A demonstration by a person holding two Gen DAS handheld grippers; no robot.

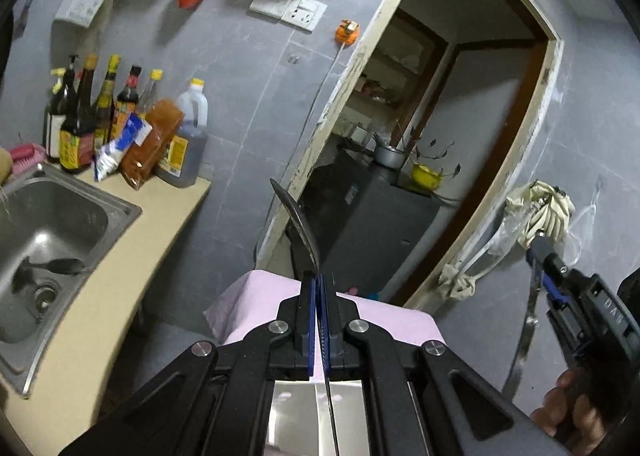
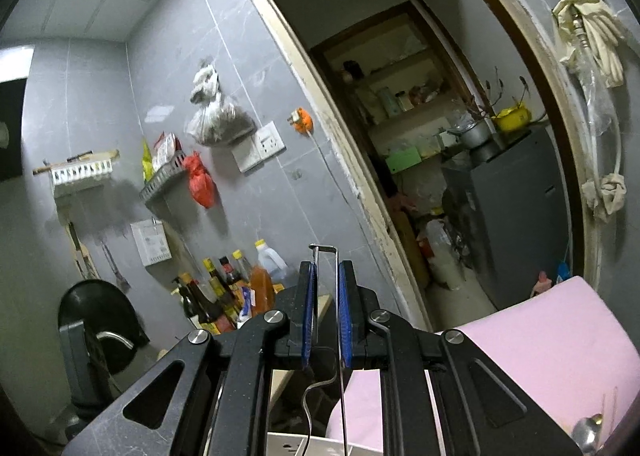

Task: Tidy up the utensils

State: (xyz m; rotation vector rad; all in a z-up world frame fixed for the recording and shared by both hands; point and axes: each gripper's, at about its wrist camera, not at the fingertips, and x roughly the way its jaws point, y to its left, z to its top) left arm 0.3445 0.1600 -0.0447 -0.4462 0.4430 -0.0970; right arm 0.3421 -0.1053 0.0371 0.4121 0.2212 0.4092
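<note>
Aloft, left claw (image 1: pixel 319 284) pinching dark spoon (image 1: pixel 297 222) — right claw (image 2: pixel 325 292) gripping wire utensil (image 2: pixel 326 256).

I see a dark spoon (image 1: pixel 298 226) standing upright, its bowl edge-on and raised over the pink cloth. A thin steel utensil (image 2: pixel 326 256) also stands upright in front of me, its squared wire loop uppermost.

Spoon (image 2: pixel 588 430) cut off at the frame's lower right corner

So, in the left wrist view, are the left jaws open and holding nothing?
No, the left gripper has its jaws closed tight on a thin dark utensil that sticks up from between them.
</note>
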